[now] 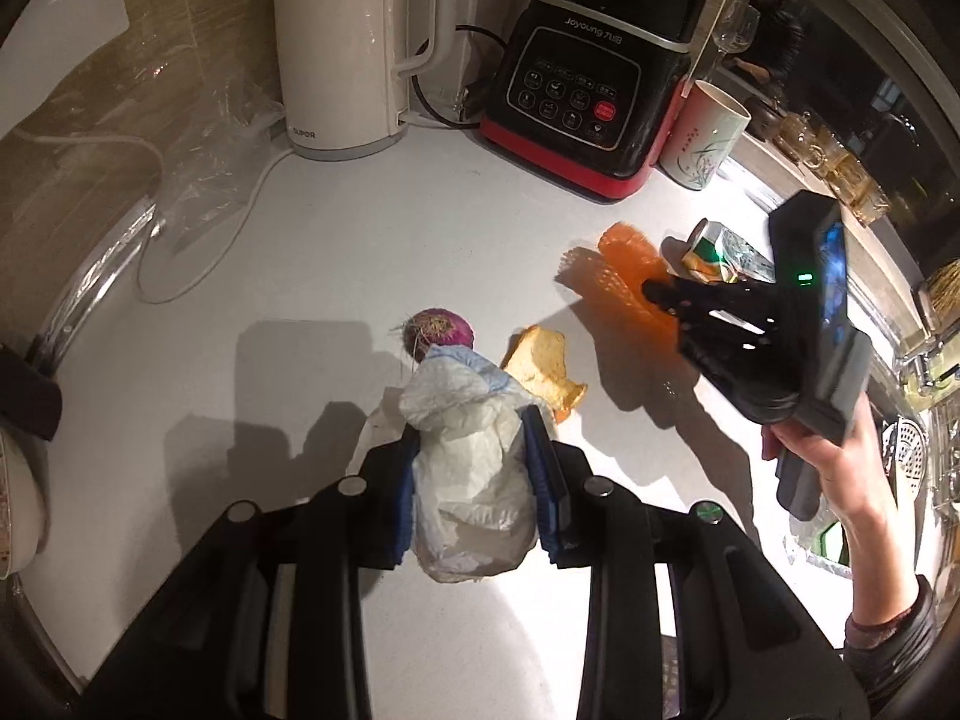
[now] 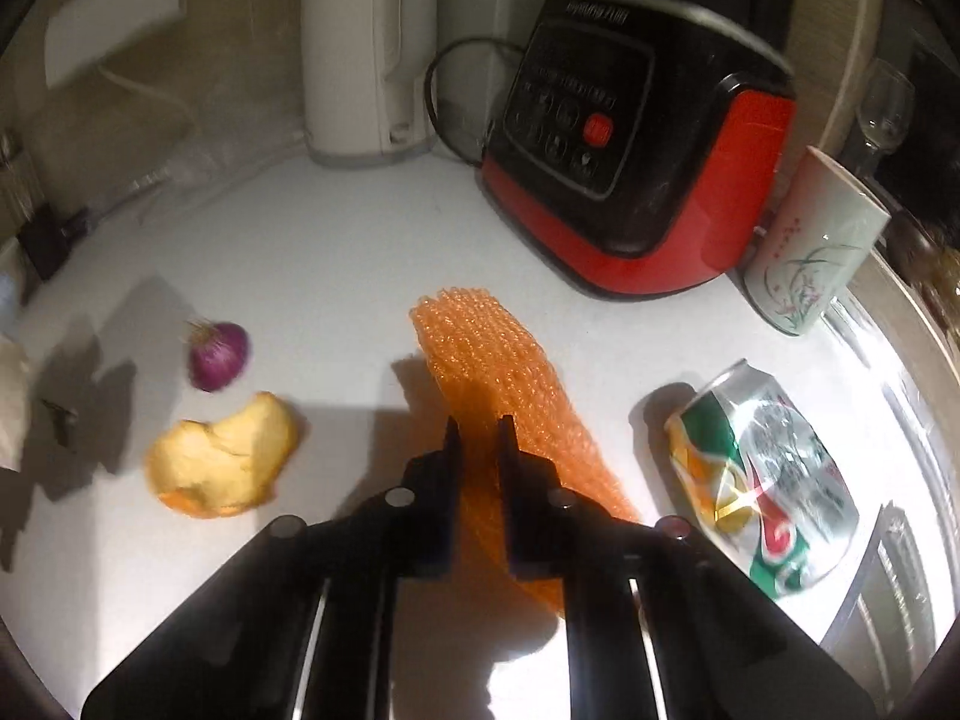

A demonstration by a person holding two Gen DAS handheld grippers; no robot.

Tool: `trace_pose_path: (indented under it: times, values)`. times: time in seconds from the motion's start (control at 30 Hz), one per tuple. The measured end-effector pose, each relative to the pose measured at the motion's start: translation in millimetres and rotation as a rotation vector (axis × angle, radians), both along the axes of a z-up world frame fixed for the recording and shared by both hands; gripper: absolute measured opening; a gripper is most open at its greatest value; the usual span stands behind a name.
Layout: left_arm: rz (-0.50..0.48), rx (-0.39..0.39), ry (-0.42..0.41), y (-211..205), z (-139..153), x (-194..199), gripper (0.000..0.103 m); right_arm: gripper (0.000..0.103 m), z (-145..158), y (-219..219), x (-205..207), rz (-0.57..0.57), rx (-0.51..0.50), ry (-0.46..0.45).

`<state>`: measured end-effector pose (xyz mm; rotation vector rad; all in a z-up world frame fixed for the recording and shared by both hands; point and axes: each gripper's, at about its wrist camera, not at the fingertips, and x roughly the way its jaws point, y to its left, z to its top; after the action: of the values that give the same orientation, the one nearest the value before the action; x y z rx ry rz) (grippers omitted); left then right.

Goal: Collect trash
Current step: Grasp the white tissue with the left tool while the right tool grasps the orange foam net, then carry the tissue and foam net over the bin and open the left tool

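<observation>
My left gripper [image 1: 474, 426] is shut on a crumpled white tissue [image 1: 474, 480], held just above the white counter [image 1: 336, 264]. Beyond it lie a purple onion [image 1: 438, 327] and a yellow-orange peel [image 1: 543, 366]. A hand holds my right gripper [image 1: 654, 291] at the right, tips down on the orange bubble wrap [image 1: 624, 258]. In the right wrist view the right gripper [image 2: 479, 423] has narrow jaws with the bubble wrap [image 2: 480, 348] pinched between them. A crushed drink can [image 2: 762, 468] lies to its right, the peel [image 2: 222, 456] and onion [image 2: 217, 354] to its left.
A white kettle [image 1: 348, 48] with its cord, a black-and-red blender base [image 1: 588, 96] and a flowered mug [image 1: 708, 138] stand along the back. Clear plastic [image 1: 198, 180] lies at the back left. A sink strainer [image 1: 906, 450] shows past the counter's right edge.
</observation>
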<state>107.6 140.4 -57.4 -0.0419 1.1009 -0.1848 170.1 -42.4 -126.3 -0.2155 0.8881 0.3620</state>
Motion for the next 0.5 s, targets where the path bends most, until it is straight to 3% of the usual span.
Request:
trace_pose_path:
  times: [0.27,0.5]
  values:
    - [-0.111,-0.046,-0.009,-24.0,2.7,-37.1,0.031,0.012,53.1,-17.1,-120.4,-0.039,0.145,-0.032]
    - [-0.203,-0.061,-0.005,-62.9,-4.8,-99.3,0.031,0.012,60.0,-34.6,-239.7,-0.1,0.172,0.016]
